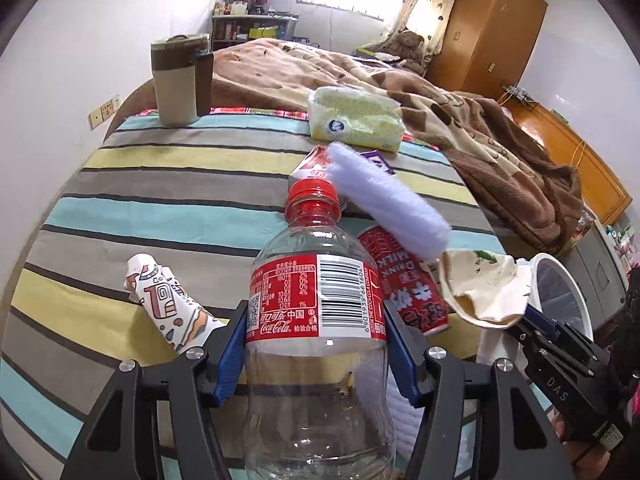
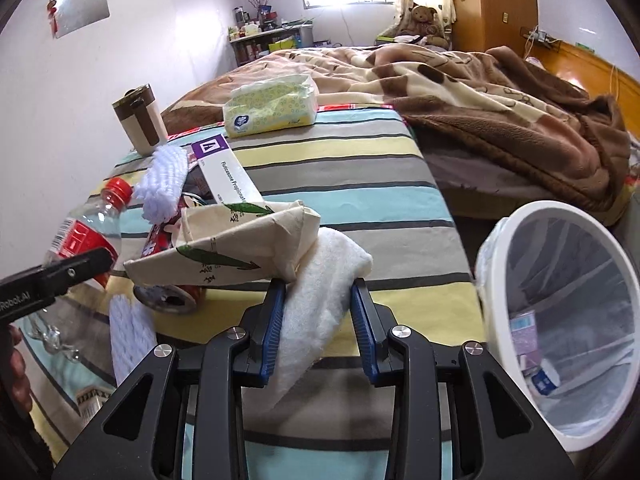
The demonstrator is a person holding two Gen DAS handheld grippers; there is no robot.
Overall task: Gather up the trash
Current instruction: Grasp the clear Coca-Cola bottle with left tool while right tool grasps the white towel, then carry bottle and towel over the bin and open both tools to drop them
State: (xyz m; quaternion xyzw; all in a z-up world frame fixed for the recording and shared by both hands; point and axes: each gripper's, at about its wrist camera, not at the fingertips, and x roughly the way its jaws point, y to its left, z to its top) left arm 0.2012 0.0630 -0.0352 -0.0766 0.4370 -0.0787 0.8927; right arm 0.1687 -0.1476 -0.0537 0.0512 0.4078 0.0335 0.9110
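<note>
A home bedroom: rumpled brown blanket (image 2: 500,100) on a bed, teddy bear (image 2: 425,16), wooden wardrobe (image 1: 486,28).

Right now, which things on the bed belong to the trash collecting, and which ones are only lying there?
For the job:
- bottle, in the left tongs
- white wad, in the right tongs
- red can
- beige wrapper
- patterned wrapper
- white bin

Just lying about, probably:
- mug
- tissue pack
- blanket
- teddy bear
</note>
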